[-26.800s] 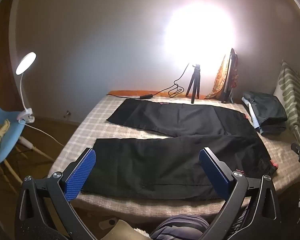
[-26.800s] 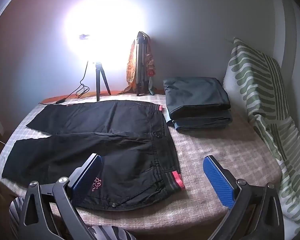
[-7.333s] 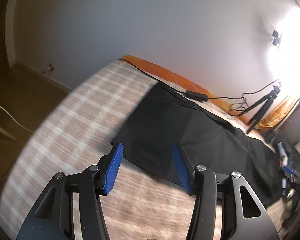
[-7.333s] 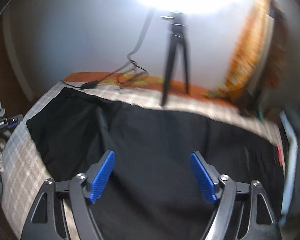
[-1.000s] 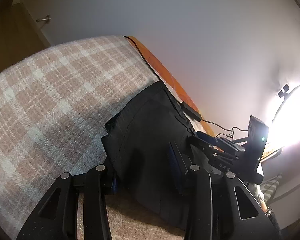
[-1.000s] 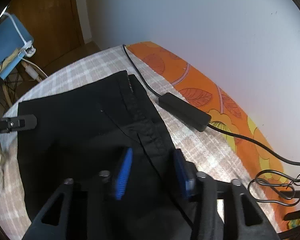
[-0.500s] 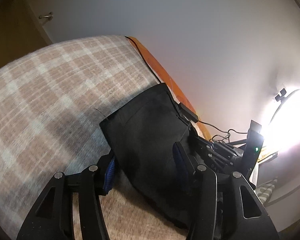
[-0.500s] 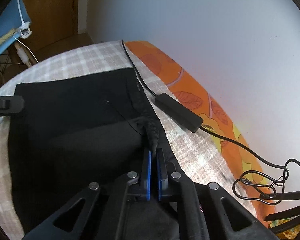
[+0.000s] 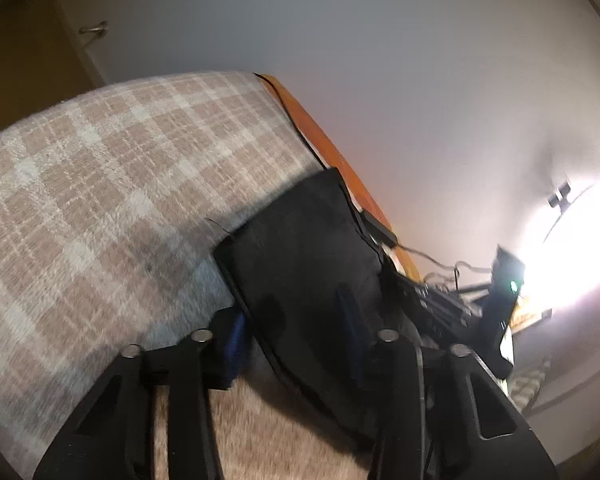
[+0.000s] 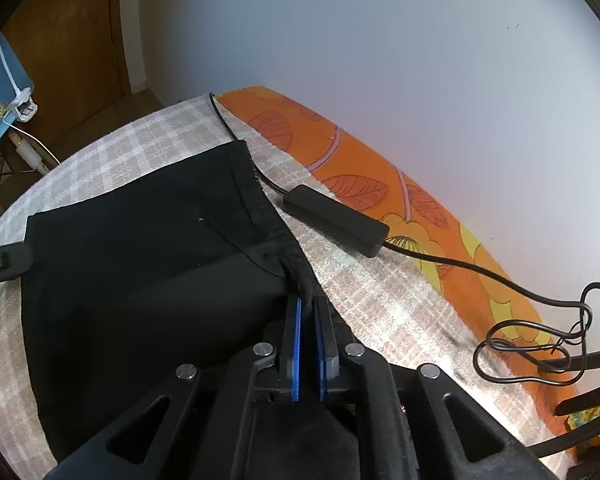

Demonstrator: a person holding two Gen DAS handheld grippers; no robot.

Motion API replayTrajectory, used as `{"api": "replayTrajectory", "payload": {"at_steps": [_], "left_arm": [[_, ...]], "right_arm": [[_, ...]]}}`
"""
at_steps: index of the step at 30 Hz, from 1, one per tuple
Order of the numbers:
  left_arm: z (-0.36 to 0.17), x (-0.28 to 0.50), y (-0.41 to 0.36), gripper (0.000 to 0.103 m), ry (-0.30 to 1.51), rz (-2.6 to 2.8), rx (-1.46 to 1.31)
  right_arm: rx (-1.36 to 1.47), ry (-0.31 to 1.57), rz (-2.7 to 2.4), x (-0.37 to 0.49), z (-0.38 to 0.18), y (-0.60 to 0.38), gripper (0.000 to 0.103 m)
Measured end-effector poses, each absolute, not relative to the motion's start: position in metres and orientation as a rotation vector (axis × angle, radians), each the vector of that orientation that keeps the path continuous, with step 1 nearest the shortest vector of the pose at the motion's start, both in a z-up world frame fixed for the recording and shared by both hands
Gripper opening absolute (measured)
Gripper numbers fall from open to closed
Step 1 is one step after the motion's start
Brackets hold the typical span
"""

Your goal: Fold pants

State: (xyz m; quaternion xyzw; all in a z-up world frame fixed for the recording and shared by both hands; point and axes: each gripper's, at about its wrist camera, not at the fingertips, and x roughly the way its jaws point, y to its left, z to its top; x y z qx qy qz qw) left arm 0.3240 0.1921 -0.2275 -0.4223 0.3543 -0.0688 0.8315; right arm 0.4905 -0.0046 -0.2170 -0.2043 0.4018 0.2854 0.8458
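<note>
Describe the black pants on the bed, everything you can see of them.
The black pants lie on the checked blanket: matte dark cloth, leg ends with a stitched hem near a black cable box. The right gripper pinches the far hem edge into a raised fold; the left gripper straddles the near corner, its jaws closing.

pants (image 10: 148,280): near part hidden behind right gripper (image 10: 306,320) frame | left wrist view: motion-blurred; left gripper (image 9: 296,332) right pad indistinct against black cloth | cable (image 10: 540,332): cut off at right edge
</note>
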Motion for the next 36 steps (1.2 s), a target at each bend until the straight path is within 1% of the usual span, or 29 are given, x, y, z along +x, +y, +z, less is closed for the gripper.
{"api": "replayTrajectory", "payload": {"at_steps": [1,2,3,4,5,6,8,10,11,12,13,18,24,29,30,31,32,33,34,36], "left_arm": [[-0.228,0.325,0.194,0.029,0.750,-0.136,-0.907],[-0.229,0.327,0.195,0.023,0.749,-0.123,-0.918],[-0.230,0.329,0.196,0.017,0.746,-0.113,-0.923],[-0.231,0.331,0.195,0.014,0.747,-0.105,-0.919],[-0.231,0.333,0.195,0.004,0.749,-0.101,-0.915],[-0.231,0.335,0.194,0.002,0.746,-0.102,-0.911],[-0.223,0.333,0.188,0.002,0.721,-0.113,-0.854],[-0.211,0.334,0.175,0.002,0.700,-0.138,-0.769],[-0.204,0.334,0.167,0.002,0.692,-0.152,-0.711],[-0.197,0.333,0.157,0.002,0.684,-0.169,-0.646],[-0.191,0.335,0.146,0.002,0.679,-0.187,-0.586],[-0.178,0.331,0.104,0.002,0.693,-0.267,-0.344],[-0.180,0.324,0.073,0.002,0.719,-0.327,-0.179],[-0.183,0.322,0.060,0.002,0.744,-0.359,-0.154],[-0.184,0.320,0.057,0.002,0.751,-0.369,-0.146],[-0.185,0.318,0.054,0.002,0.754,-0.376,-0.137],[-0.184,0.317,0.051,0.002,0.757,-0.381,-0.129],[-0.184,0.315,0.048,0.002,0.759,-0.387,-0.125],[-0.184,0.313,0.045,0.002,0.761,-0.391,-0.126],[-0.182,0.311,0.041,0.002,0.765,-0.402,-0.140]], "right_arm": [[-0.421,0.852,0.610,0.490,-0.216,-0.005,0.009],[-0.415,0.856,0.607,0.489,-0.216,-0.006,0.011],[-0.407,0.860,0.606,0.488,-0.215,-0.007,0.026],[-0.393,0.862,0.614,0.485,-0.213,-0.008,0.037],[-0.386,0.862,0.621,0.484,-0.212,-0.008,0.037],[-0.383,0.857,0.620,0.480,-0.210,-0.008,0.038],[-0.369,0.848,0.626,0.472,-0.203,-0.010,0.040],[-0.340,0.847,0.637,0.467,-0.195,-0.014,0.053],[-0.312,0.850,0.643,0.464,-0.188,-0.018,0.056],[-0.290,0.851,0.654,0.463,-0.184,-0.021,0.062],[-0.263,0.856,0.665,0.462,-0.180,-0.024,0.065],[-0.041,0.933,0.707,0.472,-0.170,-0.046,0.066],[0.184,1.002,0.770,0.480,-0.175,-0.054,0.066],[0.323,1.043,0.819,0.482,-0.189,-0.045,0.061],[0.334,1.043,0.817,0.481,-0.191,-0.044,0.053],[0.337,1.040,0.802,0.481,-0.194,-0.043,0.043],[0.335,1.036,0.779,0.478,-0.195,-0.043,0.037],[0.332,1.033,0.755,0.478,-0.197,-0.043,0.028],[0.330,1.033,0.732,0.476,-0.201,-0.045,0.016],[0.330,1.027,0.708,0.471,-0.204,-0.049,0.003]]}}
